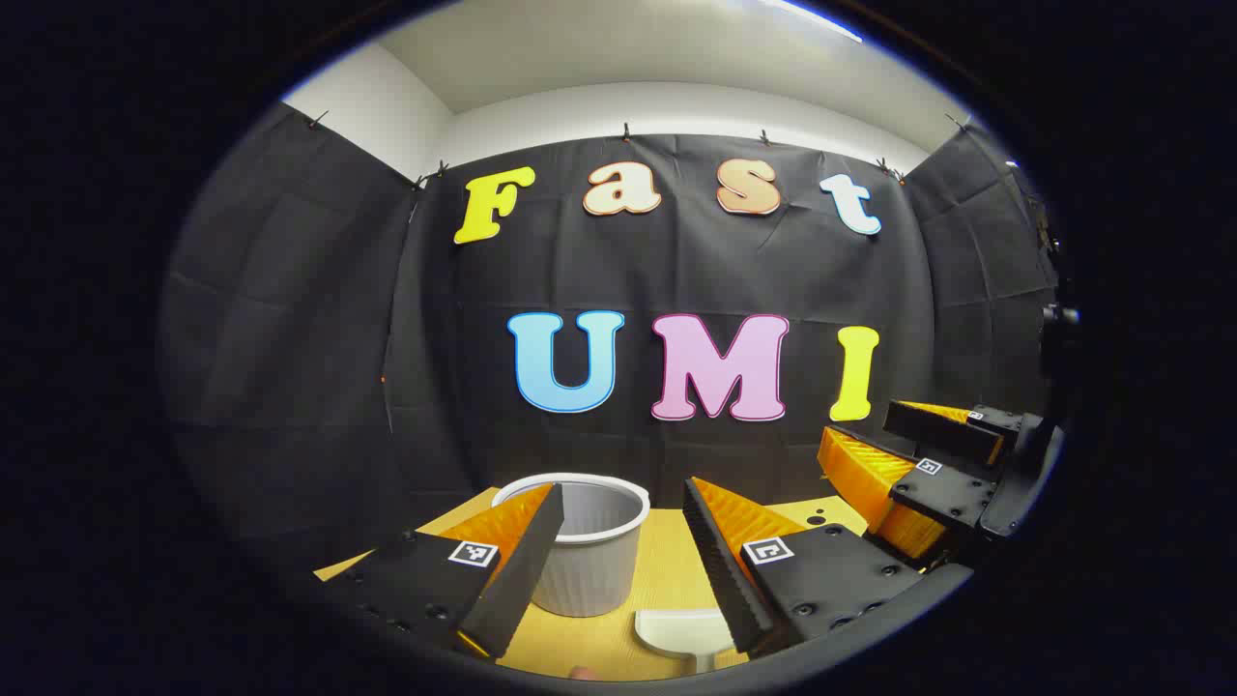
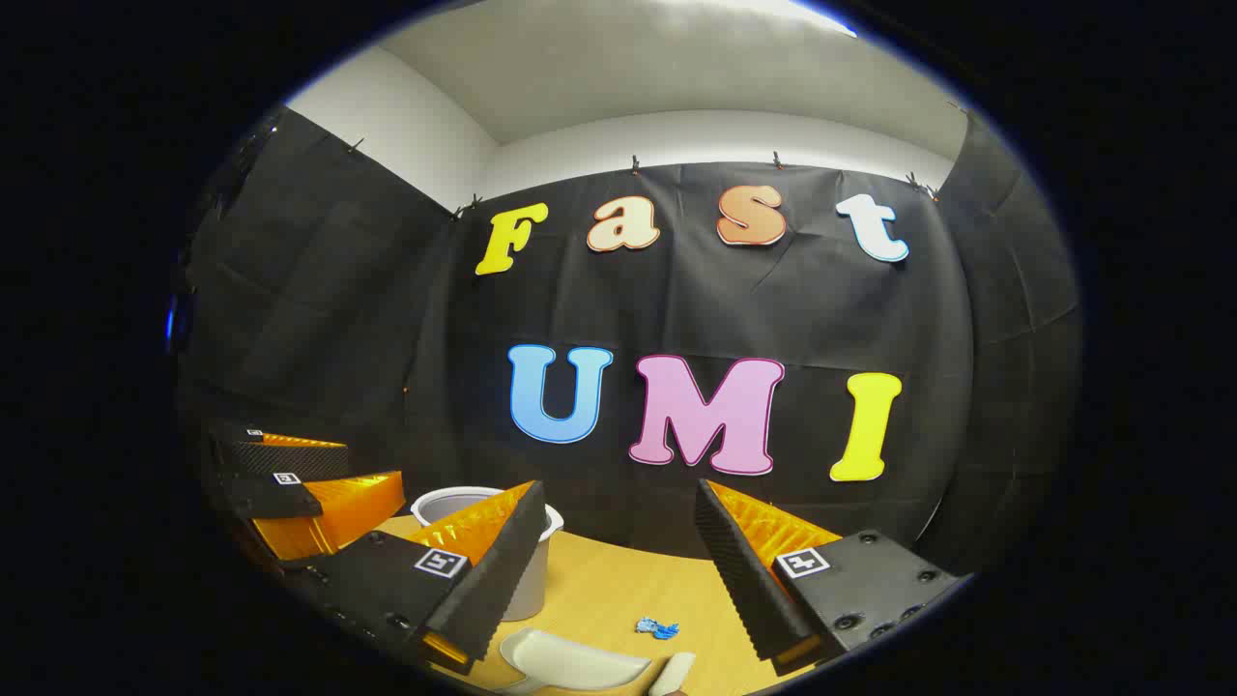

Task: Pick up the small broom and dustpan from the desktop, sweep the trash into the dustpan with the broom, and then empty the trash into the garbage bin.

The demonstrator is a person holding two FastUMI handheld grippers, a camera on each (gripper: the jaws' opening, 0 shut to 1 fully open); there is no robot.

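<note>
The dustpan (image 2: 570, 661) lies on the counter (image 2: 618, 590) just before the bin (image 1: 589, 551), a blue scrap (image 2: 657, 628) beside it. Both grippers, left (image 1: 618, 551) and right (image 2: 618, 570), hover with jaws apart and empty. Pickup seems not yet begun; next, each should descend onto a handle.

Evenly lit from above, with a bright strip of glare on the ceiling (image 1: 807, 17) at the top of both views. Dim along the dark cloth walls, brighter on the table (image 2: 618, 590). Soft shadows only, under the bin (image 1: 589, 551). Strong fisheye bending at the edges, wall corners curved, rims darkening. Sharp in the middle; slightly soft on the near tongs (image 1: 618, 570) at the bottom.
</note>
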